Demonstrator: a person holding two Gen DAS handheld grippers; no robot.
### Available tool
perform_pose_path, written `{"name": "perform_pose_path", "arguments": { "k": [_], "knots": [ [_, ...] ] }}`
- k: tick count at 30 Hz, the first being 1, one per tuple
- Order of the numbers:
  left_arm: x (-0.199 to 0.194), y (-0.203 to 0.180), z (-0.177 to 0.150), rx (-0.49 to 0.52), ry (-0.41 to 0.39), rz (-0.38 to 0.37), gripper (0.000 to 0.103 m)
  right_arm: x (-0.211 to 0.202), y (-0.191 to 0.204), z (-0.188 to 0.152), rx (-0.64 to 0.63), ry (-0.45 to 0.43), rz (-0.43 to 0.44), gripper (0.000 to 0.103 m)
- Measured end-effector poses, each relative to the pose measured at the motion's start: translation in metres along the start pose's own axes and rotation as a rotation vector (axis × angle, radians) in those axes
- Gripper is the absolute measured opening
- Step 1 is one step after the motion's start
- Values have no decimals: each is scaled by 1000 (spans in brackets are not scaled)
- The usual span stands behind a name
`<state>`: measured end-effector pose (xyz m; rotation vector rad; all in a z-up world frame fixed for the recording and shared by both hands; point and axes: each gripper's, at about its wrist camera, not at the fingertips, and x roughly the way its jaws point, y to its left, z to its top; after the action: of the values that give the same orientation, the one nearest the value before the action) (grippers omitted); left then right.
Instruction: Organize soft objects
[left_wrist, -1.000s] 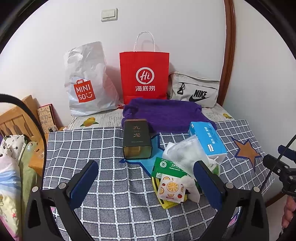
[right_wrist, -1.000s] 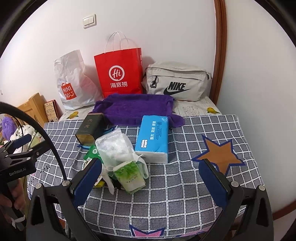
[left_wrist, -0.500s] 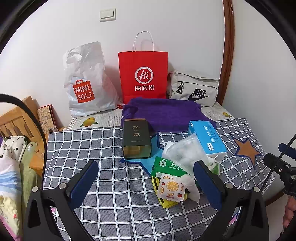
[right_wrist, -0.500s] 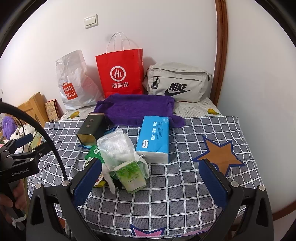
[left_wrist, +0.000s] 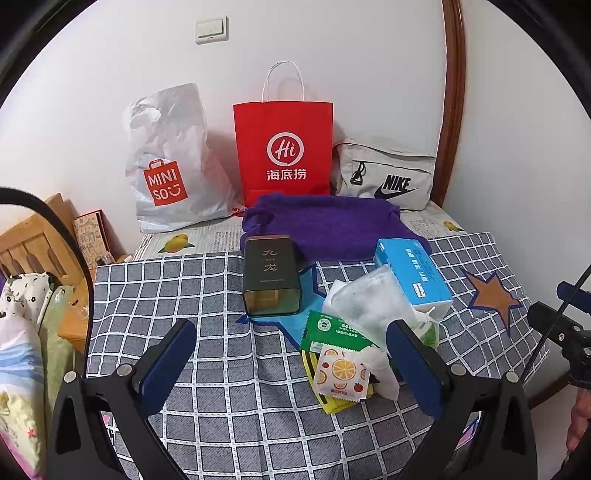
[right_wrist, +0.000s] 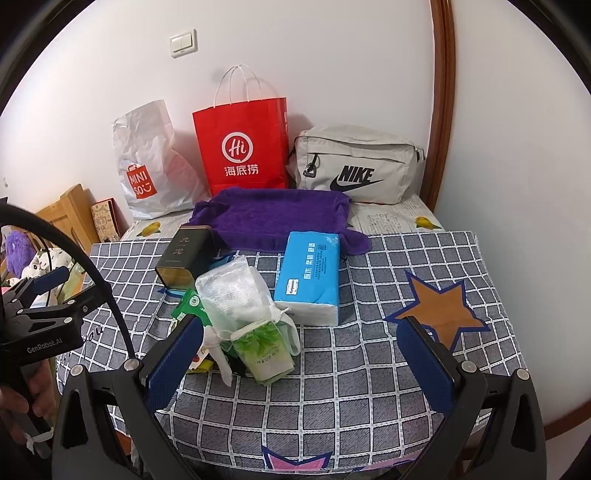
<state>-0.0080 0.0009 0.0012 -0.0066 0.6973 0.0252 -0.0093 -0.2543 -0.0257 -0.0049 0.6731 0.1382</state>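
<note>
Two grippers hover over the grey checked tabletop (right_wrist: 388, 376), both spread wide and holding nothing. Largest of the soft things, the purple knitted cloth (right_wrist: 273, 218) lies at the back, in front of the red paper bag (right_wrist: 242, 147). Next, the blue tissue pack (right_wrist: 312, 277) lies with its long axis running away from the camera, ahead of the right gripper (right_wrist: 301, 363), which looks nearer to it. Smaller pouches cluster around the clear crinkled plastic bag (left_wrist: 369, 306), just ahead of the left gripper (left_wrist: 291, 363) and towards its right finger.
</note>
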Motion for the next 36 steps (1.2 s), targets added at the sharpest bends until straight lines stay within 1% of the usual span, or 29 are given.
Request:
{"name": "perform_pose_path", "arguments": {
  "k": [14, 24, 31, 34, 36],
  "knots": [
    [3, -1, 2, 10, 8, 1, 103, -1, 0, 0, -2, -1, 1, 103],
    [9, -5, 1, 25, 25, -13, 103, 1, 0, -1, -3, 1, 10, 103],
    [31, -5, -5, 17, 92, -44, 103, 24, -10, -7, 19, 57, 18, 103],
    [38, -5, -8, 16, 109, -40, 103, 39, -11, -12, 8, 80, 20, 103],
    [42, -4, -10, 16, 119, -32, 103, 51, -11, -18, -3, 98, 37, 103]
  ]
}}
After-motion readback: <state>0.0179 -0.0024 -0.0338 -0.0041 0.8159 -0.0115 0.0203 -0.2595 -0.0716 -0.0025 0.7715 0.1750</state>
